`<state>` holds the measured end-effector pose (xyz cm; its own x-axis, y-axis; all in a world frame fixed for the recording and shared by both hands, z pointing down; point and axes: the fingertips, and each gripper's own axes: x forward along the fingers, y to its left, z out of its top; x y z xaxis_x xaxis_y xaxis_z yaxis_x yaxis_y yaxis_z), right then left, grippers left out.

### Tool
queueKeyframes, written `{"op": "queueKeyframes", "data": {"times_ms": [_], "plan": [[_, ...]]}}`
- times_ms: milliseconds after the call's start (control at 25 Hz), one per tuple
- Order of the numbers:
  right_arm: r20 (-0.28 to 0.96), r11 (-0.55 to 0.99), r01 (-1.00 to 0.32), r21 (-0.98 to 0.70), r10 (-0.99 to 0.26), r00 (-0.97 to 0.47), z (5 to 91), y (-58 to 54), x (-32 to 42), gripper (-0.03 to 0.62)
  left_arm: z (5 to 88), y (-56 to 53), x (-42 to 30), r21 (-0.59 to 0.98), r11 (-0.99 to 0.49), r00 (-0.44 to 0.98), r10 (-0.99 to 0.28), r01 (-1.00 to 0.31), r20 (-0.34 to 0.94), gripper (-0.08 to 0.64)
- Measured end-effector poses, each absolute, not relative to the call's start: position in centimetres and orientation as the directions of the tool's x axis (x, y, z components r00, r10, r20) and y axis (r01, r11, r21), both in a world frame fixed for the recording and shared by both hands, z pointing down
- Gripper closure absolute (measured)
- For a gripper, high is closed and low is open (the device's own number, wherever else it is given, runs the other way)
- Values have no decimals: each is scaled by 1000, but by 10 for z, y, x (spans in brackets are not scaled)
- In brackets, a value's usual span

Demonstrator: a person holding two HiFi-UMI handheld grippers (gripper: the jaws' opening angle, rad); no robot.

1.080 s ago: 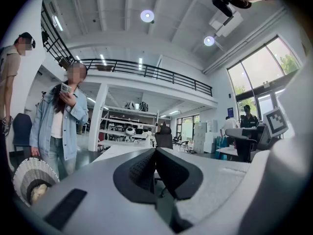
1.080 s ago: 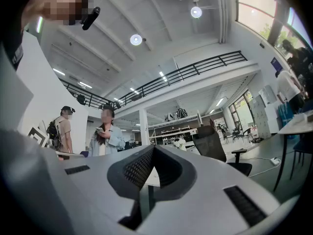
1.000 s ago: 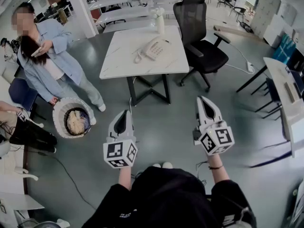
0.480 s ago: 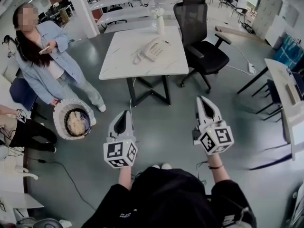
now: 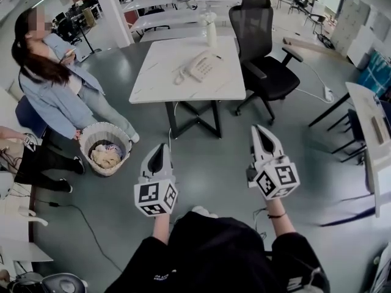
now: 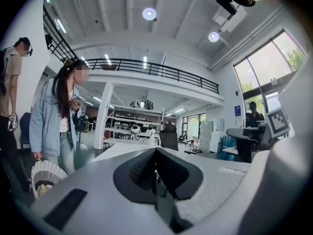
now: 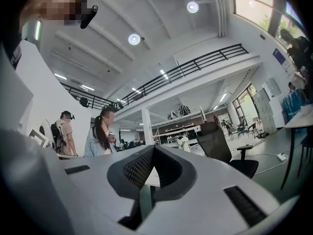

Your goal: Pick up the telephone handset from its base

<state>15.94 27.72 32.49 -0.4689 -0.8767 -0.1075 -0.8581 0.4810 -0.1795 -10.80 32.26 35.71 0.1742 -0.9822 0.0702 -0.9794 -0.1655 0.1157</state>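
Telephone handset (image 5: 193,66) lies seated on its base (image 5: 209,63) near the far middle of the white bench (image 5: 160,85), with the coiled cord trailing off the phone's left side. We note a white bottle-like object (image 5: 211,32) standing at the bench's far edge, just behind the phone. A black office chair (image 5: 264,54) sits at the bench's right side. Both tools are held well short of the bench, over the grey floor (image 5: 208,163). Left hand-held gripper (image 5: 161,145) is clenched, jaws fully together, nothing between them. Right hand-held gripper (image 5: 258,127) is likewise clenched and empty, its tips pointing toward the bench. To the left, well apart from the bench, a person in a denim jacket (image 5: 58,90) stands beside a woven basket (image 5: 107,146) on the floor.
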Motion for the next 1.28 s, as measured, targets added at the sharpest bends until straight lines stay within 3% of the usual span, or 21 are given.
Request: {"op": "queueKeyframes", "data": {"times_ms": [480, 1280], "plan": [[-90, 477, -854, -209, -879, -469, 343, 218, 156, 601, 373, 269, -110, 116, -155, 167, -981, -981, 96, 560], [-48, 440, -866, -237, -896, -441, 363, 24, 100, 601, 396, 63, -156, 149, -211, 231, -964, -966, 132, 560]]}}
